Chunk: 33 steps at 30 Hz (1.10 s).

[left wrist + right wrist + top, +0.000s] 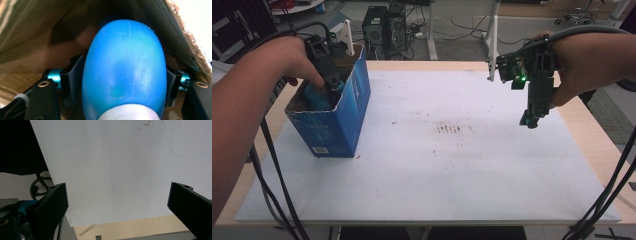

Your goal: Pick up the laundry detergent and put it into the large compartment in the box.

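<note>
Left gripper view, blue bottle (124,70) between left claw (122,85) jaws, inside box (30,30)

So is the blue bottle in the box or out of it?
In. The blue bottle sits between the left gripper jaws, with the box walls around it.

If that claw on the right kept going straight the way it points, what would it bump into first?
Most likely the white sheet on the table. The right claw points down with open jaws and nothing between them; how far above the sheet it hangs is hard to judge.
</note>
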Motion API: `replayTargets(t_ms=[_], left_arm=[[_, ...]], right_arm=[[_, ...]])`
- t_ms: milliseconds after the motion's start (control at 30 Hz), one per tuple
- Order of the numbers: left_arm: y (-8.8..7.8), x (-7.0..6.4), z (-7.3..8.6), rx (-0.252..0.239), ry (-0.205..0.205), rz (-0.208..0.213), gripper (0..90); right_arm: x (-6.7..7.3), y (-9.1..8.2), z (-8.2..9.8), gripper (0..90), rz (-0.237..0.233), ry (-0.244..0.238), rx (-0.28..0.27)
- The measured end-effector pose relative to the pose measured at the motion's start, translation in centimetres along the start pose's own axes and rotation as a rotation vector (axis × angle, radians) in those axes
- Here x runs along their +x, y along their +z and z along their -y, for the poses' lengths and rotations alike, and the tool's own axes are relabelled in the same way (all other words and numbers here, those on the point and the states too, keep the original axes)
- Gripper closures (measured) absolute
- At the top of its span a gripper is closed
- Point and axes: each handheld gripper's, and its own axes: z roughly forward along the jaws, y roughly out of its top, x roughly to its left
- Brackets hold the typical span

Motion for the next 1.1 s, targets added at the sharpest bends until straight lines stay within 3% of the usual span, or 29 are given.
replayTargets(t_ms=[367, 433, 567, 800, 1100], left_arm=[[-2.1, -0.3, 0.3, -0.039, -0.004, -0.014, 27.1], [-2.8, -0.4, 0.4, -0.040, 0.007, -0.035, 24.7], [-3.9, -0.7, 0.8, -0.063, 0.017, -0.027, 24.1], [-6.5, -1.4, 1.4, -0.094, 0.045, -0.057, 18.8], [-9.2, -3.5, 1.3, -0.103, 0.167, -0.072, 14.3]], right_arm=[[0.0, 0.0, -0.4, 2.1, -0.005, -0.007, -0.008], [0.0, 0.0, -0.5, 2.1, -0.005, -0.007, -0.005], [0.0, 0.0, -0.5, 2.1, -0.006, -0.009, -0.004], [-0.1, -0.3, -0.4, 2.1, -0.003, -0.005, -0.003], [-0.1, -0.6, -0.7, 2.1, 0.001, -0.013, -0.005]])
